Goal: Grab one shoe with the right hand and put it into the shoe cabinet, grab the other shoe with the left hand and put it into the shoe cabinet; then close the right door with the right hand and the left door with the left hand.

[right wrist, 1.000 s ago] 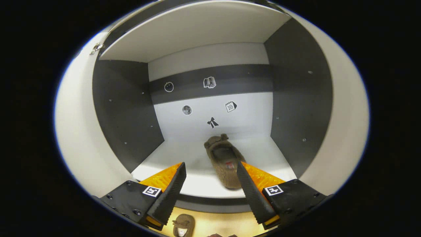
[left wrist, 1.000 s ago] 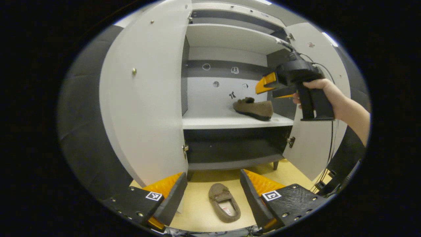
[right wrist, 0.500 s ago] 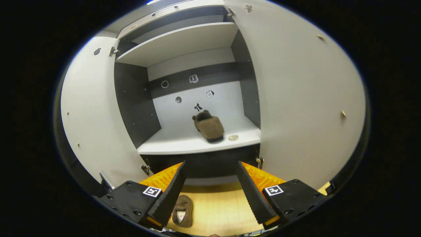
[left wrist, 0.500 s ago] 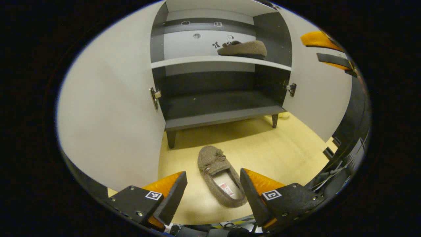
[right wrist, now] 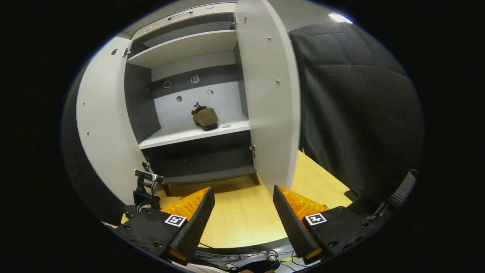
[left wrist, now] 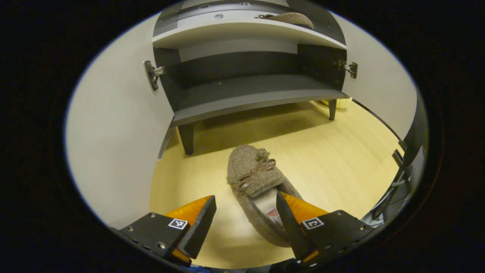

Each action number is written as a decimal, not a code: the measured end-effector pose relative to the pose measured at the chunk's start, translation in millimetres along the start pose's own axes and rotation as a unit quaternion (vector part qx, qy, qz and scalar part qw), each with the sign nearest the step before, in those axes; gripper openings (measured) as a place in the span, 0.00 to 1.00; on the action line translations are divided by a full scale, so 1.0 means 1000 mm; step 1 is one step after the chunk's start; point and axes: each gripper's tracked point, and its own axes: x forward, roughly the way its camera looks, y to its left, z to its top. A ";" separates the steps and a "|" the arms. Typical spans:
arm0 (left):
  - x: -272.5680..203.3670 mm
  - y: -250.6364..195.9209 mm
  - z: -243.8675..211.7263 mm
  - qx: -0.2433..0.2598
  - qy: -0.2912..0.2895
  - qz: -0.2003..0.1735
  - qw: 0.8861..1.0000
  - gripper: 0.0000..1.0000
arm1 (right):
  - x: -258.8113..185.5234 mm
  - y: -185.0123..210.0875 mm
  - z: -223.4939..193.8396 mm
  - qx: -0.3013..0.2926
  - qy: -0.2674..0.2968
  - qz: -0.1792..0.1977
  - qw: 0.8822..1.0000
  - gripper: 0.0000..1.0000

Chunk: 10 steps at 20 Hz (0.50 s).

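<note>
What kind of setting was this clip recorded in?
Probably a staged recording booth, not a home: black quilted cloth hangs beside an open shoe cabinet, loose cables lie on the floor, and a slipper awaits pickup.

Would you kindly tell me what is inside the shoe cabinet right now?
One brown shoe sits on the white middle shelf of the cabinet. The dark bottom shelf looks bare. The open right door hides part of the interior.

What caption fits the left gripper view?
Open left gripper reaching down to the brown shoe on the floor.
</note>
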 end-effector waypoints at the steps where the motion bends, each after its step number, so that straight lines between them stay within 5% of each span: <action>1: 0.007 0.003 0.001 0.010 -0.004 0.011 1.000 0.93 | -0.007 -0.013 -0.004 0.007 0.002 -0.018 1.000 0.98; 3: 0.019 0.001 -0.010 -0.001 0.015 0.009 1.000 0.98 | -0.021 -0.036 -0.011 0.031 0.011 -0.048 0.998 0.98; 10: 0.040 -0.004 -0.012 -0.027 0.037 0.013 0.999 0.34 | -0.050 -0.121 -0.011 0.074 0.018 -0.148 0.986 0.98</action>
